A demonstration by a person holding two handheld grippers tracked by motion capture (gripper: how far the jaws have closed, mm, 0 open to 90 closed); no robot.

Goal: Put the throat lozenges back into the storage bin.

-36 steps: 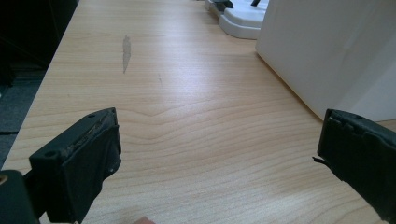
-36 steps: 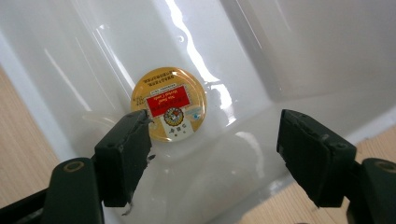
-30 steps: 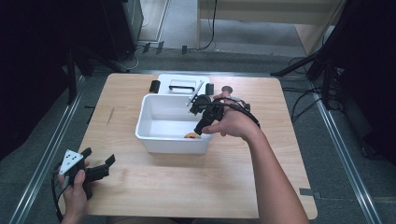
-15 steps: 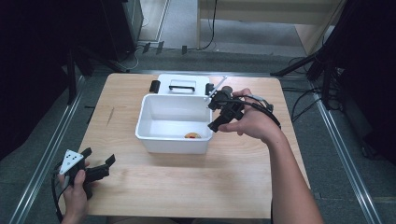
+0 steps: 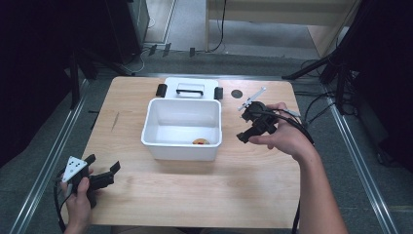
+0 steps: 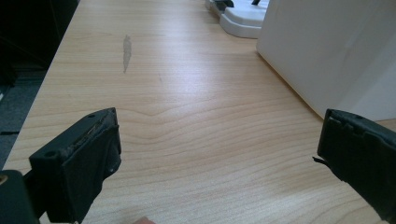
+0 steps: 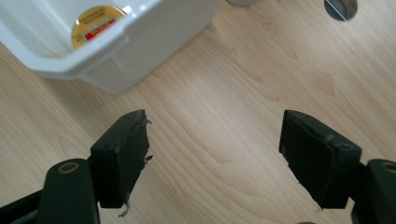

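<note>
With the small round orange-labelled item (image 5: 199, 142) already lying on the bin floor, low centre of the high view against the near wall, your drop looks done to me, nothing else loose on the table that I can see needing to go in. White bin (image 5: 181, 146) sits mid-frame, open top; its lid (image 5: 190, 89) with black handle and side latches lies flat just behind it, touching or nearly so, can't tell which. What's left, as I read it: lid onto the bin and latch, if closing is part of the job. Your right gripper (image 5: 242, 137) is at centre right of the high view, just beside the bin's right wall, above bare wood, jaws wide apart and empty; in the right gripper view the bin corner and the item (image 7: 95, 24) sit upper left. Your left gripper (image 5: 103, 169) is at lower left near the table's front edge, well apart from the bin, jaws also spread wide, holding nothing, and the left gripper view has the bin wall (image 6: 336, 51) at upper right. Surface: light wood-grain table (image 5: 195, 195), one grey scuff (image 6: 126, 48) left of the bin, a dark round cable port (image 5: 236, 93) right of the lid. Room: grey floor, metal rails down both sides of the table, cables and dark stands at the back, dim all round
</note>
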